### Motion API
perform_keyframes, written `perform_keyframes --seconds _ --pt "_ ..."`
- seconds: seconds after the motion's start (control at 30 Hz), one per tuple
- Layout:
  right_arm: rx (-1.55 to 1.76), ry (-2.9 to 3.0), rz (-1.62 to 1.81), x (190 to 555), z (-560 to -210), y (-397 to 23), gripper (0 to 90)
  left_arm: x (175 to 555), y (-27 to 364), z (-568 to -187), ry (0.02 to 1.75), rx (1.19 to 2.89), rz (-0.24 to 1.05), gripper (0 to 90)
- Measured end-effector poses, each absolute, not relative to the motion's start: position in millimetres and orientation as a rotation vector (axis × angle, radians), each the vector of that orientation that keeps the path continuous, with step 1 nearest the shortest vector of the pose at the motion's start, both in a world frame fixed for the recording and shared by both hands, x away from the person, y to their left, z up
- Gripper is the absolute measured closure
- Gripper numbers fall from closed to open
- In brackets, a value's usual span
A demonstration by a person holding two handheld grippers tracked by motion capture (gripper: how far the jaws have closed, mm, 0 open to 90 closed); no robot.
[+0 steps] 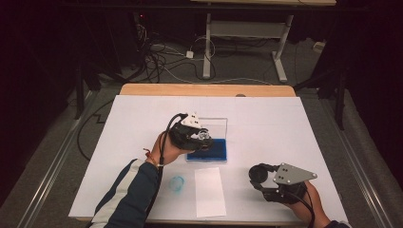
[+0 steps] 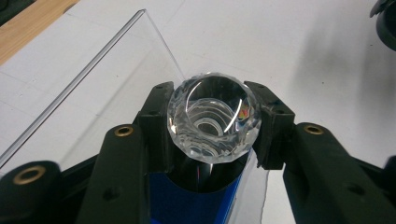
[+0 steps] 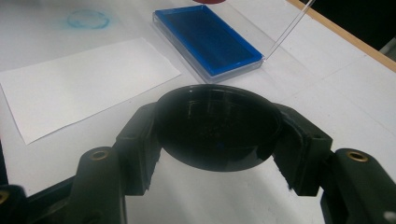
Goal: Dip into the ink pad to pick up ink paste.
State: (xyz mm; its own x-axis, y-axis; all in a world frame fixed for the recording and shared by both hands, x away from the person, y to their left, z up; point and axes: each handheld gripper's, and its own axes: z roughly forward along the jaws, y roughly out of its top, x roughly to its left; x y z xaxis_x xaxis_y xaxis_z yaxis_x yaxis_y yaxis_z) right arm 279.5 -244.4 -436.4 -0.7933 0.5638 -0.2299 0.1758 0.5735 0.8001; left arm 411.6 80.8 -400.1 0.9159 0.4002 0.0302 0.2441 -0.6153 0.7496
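The left gripper (image 1: pixel 202 134) has its fingers (image 2: pixel 156 126) clamped on a clear, faceted glass stamp with a round body (image 2: pixel 212 119), held over the blue ink pad in its open clear plastic case (image 1: pixel 207 149) near the middle of the table (image 1: pixel 266 123); the right gripper (image 1: pixel 260 175) grips a round black cap (image 3: pixel 218 128), low over the table at the person's right. The glass looks slick and is held only at its sides (a small contact), so a hard or skewed press onto the pad could, by this reading, twist it out of the fingers; the light case might also slide or tip. The case's raised clear lid (image 2: pixel 100 70) stands just behind the stamp and could be knocked. A white paper slip (image 1: pixel 209 191) lies nearer the person, a faint blue ring mark (image 1: pixel 177 183) beside it on the white sheet; both lie well apart from the right gripper.
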Motion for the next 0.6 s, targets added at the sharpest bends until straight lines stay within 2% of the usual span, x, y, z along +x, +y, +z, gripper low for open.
perform_keyframes --seconds 0.6 --pt "0.586 2.342 1.124 280.0 -435.1 -242.9 38.2 400.8 90.4 -393.5 0.443 2.248 0.257 53.9"
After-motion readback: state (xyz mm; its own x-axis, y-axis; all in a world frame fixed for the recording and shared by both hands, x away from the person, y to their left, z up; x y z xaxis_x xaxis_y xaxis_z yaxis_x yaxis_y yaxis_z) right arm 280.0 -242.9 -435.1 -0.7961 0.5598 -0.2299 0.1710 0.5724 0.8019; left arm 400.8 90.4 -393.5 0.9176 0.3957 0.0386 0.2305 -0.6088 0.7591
